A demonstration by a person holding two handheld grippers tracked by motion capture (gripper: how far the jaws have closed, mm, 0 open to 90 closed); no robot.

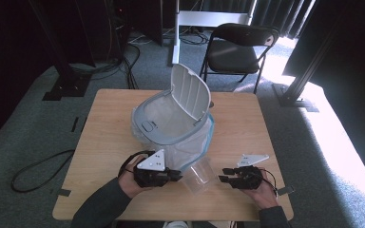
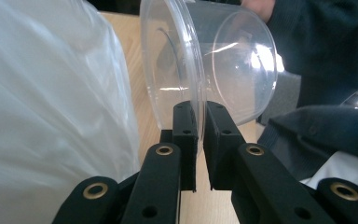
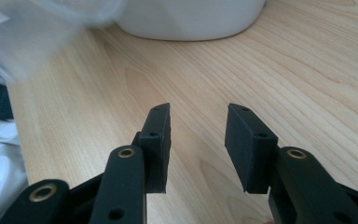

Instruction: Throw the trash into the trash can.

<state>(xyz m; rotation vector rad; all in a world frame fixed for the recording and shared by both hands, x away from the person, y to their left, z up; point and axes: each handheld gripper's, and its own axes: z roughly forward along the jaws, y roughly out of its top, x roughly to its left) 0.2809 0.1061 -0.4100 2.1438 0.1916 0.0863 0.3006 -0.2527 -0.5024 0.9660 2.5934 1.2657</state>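
Note:
A clear plastic cup [image 1: 197, 175] lies on its side near the table's front edge, between my two grippers. My left gripper [image 1: 176, 176] is shut on the cup's [image 2: 214, 60] rim, one jaw inside the wall and one outside, as the left gripper view [image 2: 199, 109] shows. To the right of the cup, my right gripper [image 1: 222, 175] stands open over bare wood with nothing between its jaws [image 3: 198, 114]. A white waste bin [image 1: 173, 116] with a raised lid [image 1: 188, 92] and a thin plastic liner [image 2: 51, 107] stands mid-table, just behind the cup.
The wooden table [image 1: 247, 123] has bare room to the right and left of the bin. The bin's white base [image 3: 191, 18] lies ahead of the right gripper. A black folding chair [image 1: 240, 47] stands behind the table, with cables on the floor to the left.

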